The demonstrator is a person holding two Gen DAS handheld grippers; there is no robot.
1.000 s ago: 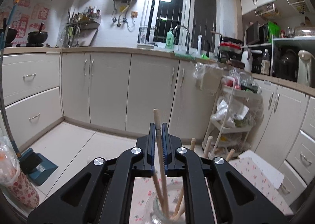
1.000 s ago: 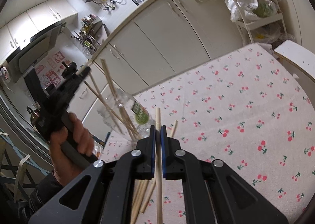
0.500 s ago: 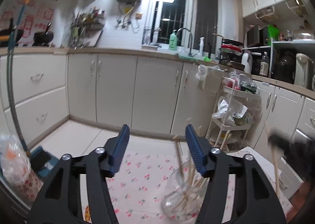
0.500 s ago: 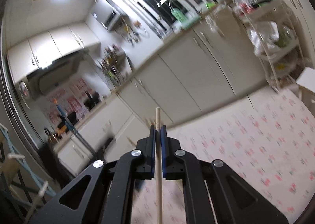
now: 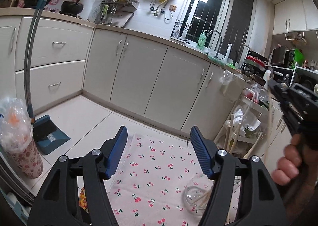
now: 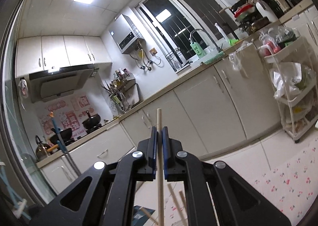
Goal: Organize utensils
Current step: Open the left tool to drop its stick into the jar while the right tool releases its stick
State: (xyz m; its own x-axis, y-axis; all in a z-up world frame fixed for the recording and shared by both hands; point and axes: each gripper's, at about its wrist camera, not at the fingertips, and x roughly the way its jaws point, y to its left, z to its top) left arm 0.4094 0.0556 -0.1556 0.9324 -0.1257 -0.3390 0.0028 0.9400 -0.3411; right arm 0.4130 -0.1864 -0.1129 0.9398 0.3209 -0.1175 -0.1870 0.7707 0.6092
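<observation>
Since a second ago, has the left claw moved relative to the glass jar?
Yes. The left claw, opening and empty, has drawn back and leftward; the glass jar now sits lower right of it.

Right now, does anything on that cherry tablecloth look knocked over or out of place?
Yes. The glass jar lies on its side on the cherry tablecloth, wooden chopsticks showing inside it. A utensil holder would normally stand upright, so it looks tipped.

Each black tool (image 5: 158,150) has blue ribbed pads (image 5: 117,151) and silver screws (image 5: 95,151).
</observation>
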